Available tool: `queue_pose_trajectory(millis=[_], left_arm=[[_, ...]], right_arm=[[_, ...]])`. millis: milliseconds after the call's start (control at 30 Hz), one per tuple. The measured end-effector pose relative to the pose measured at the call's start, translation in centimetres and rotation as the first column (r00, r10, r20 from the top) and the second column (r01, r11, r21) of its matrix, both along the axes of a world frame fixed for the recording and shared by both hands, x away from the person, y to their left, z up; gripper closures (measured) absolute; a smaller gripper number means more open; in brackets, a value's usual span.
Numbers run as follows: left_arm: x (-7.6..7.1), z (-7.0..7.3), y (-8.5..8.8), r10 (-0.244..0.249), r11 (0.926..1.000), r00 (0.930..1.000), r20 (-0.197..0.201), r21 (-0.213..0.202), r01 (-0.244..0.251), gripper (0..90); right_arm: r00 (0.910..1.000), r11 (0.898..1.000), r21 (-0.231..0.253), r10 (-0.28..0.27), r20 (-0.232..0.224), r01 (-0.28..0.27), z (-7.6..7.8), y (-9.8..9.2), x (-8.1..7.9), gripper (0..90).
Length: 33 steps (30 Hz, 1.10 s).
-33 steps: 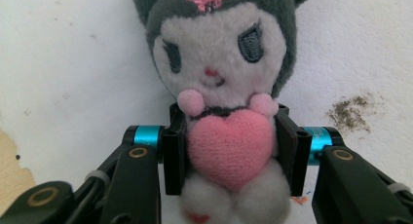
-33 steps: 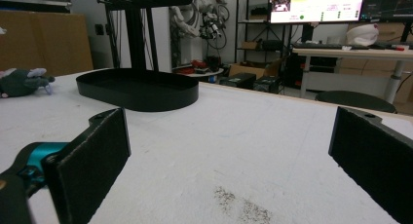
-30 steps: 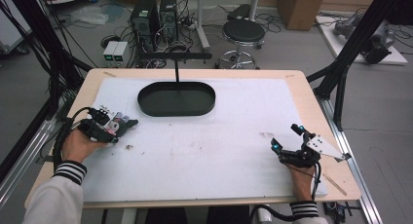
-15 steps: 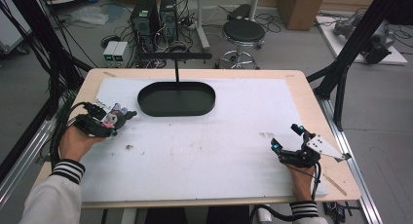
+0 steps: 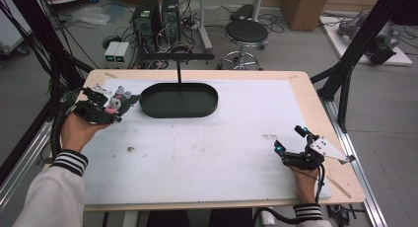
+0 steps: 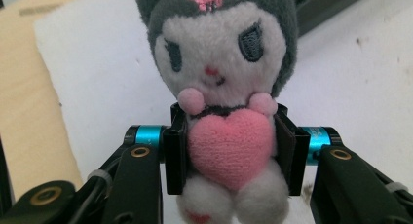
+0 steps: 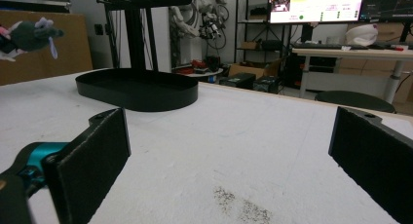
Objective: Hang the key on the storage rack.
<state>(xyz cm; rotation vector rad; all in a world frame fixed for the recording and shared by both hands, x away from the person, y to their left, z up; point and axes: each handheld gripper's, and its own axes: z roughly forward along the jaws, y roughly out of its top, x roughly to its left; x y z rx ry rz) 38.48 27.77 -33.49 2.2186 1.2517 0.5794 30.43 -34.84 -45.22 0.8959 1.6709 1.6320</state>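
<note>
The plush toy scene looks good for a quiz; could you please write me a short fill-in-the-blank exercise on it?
1. The left gripper is shut on a plush toy hugging a pink ____.
2. The right gripper rests on the table with its jaws ____.
3. The black oval tray holds ____.
4. In the high view, the toy is just ____ of the tray.

Missing words: heart; open; nothing; left
</note>
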Motion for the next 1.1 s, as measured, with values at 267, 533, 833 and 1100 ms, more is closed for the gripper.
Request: queue_pose_trajectory(millis=[267, 533, 833, 1100], left_arm=[[1.2, 1.2, -0.3, 0.000, 0.9992, 0.9990, 0.044, -0.040, 0.001, 57.1], [2.6, 2.3, -1.1, -0.006, 0.9983, 0.9966, 0.082, -0.057, 0.011, 57.0], [3.7, 3.5, -1.6, -0.004, 0.9972, 0.9942, 0.108, -0.074, 0.012, 57.1], [4.5, 4.5, -2.3, -0.001, 0.9968, 0.9925, 0.122, -0.080, 0.011, 57.1]], right_arm=[[1.0000, 1.000, -0.001, 0.000, 0.000, 0.000, 0.0, 0.0, 0.0, 0.5], [1.0000, 1.000, 0.000, 0.000, 0.001, 0.000, 0.0, 0.0, 0.0, 0.5], [1.0000, 1.000, 0.004, 0.000, 0.000, 0.000, 0.0, 0.0, 0.0, 0.5], [1.0000, 1.000, 0.005, 0.001, -0.001, -0.001, 0.0, 0.0, 0.0, 0.5]])
